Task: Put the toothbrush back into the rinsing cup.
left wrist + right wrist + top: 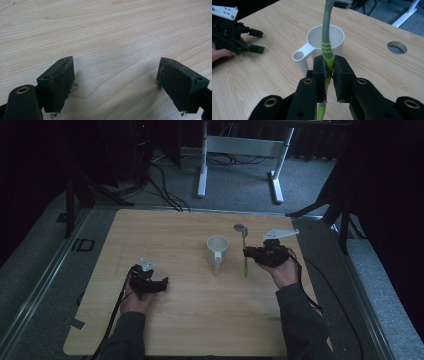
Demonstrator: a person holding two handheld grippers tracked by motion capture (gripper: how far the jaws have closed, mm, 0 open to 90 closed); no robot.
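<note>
Dim room aside, on the wooden table (190, 310) the right gripper (329, 67) is clamped on the green spoon (327, 50) just beside the white cup (325, 35), so lifting it steadily over the rim looks wise, while the left gripper (115, 82), jaws apart, waits well away.

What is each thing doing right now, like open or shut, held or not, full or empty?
Left gripper: open, nothing between its jaws, over bare wood.
Right gripper: shut on the spoon's handle.
Green and grey spoon: held, lifted, over the cup.
White cup: upright on the table, looks empty, untouched.
Wooden table: flat; has a round hole.
</note>
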